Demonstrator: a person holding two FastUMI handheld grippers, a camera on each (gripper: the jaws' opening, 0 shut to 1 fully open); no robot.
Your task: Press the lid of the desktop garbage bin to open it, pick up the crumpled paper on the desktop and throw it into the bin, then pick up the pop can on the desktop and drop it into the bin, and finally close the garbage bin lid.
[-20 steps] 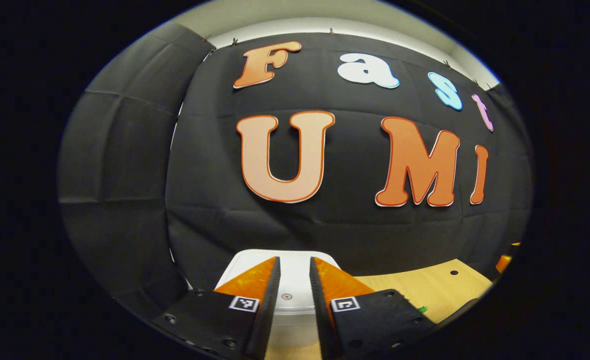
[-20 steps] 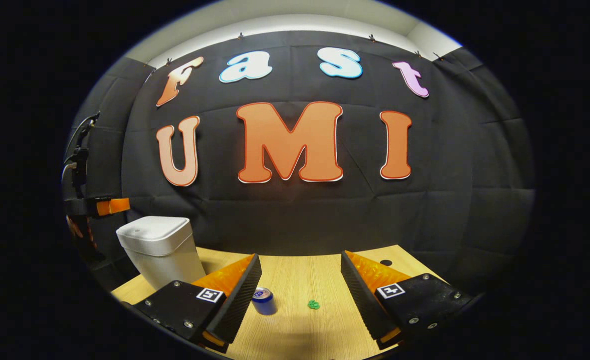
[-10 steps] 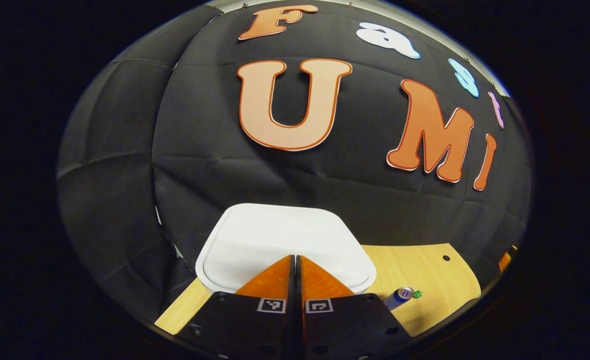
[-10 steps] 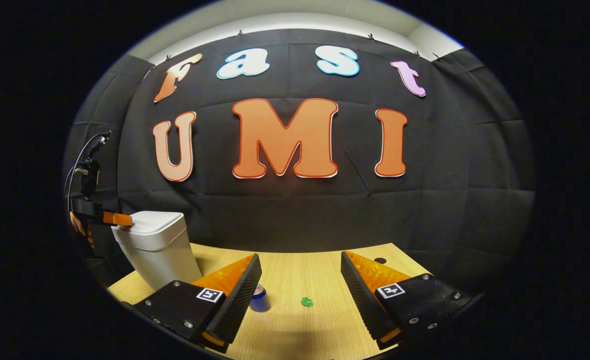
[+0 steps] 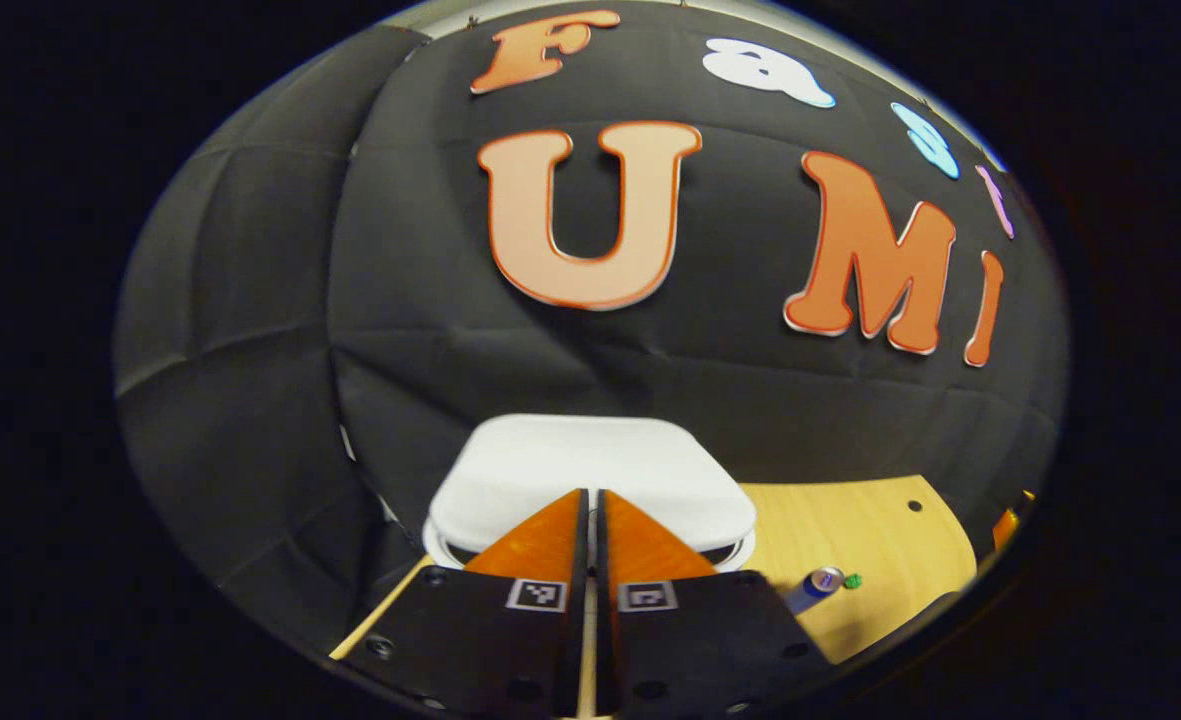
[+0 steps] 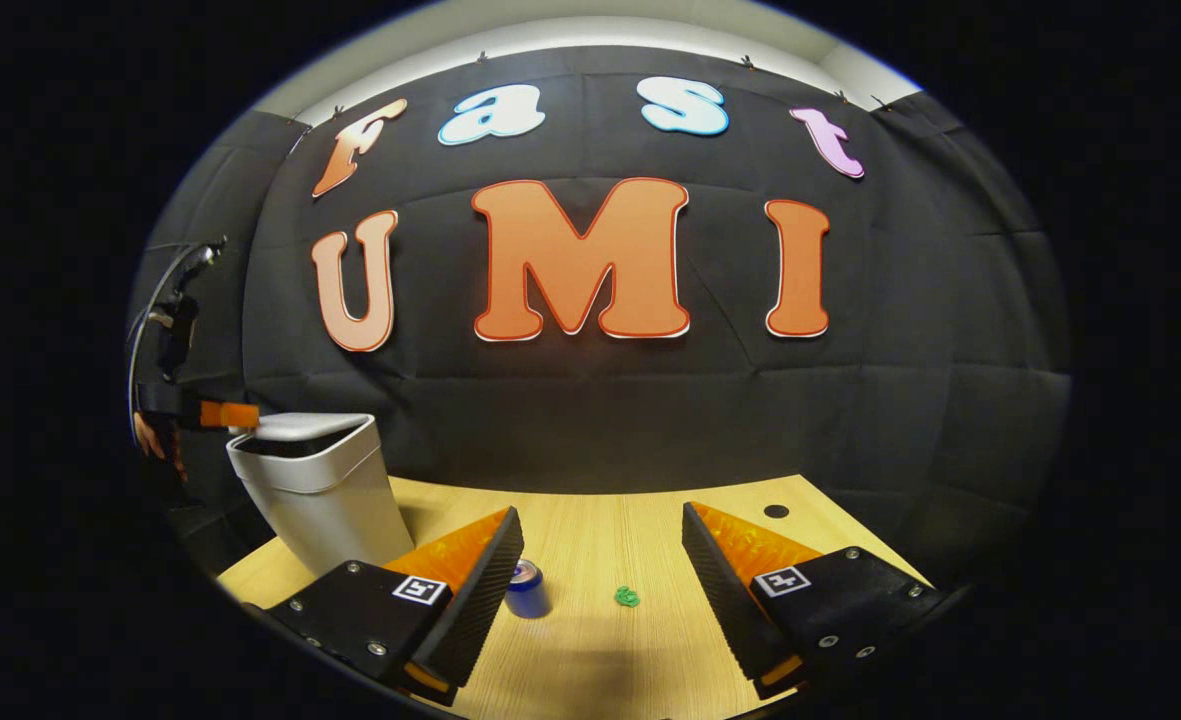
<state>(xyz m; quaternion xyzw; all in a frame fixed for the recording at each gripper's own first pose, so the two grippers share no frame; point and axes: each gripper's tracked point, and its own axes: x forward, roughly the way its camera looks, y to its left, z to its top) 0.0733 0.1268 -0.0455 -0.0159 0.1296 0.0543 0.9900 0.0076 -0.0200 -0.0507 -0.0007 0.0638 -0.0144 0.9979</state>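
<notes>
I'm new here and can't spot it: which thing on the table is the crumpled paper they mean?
Start at the white garbage bin at the left end of the wooden table. Move right past the blue pop can lying near it. Just beyond sits the crumpled paper: a tiny green wad, far smaller than the can.
</notes>
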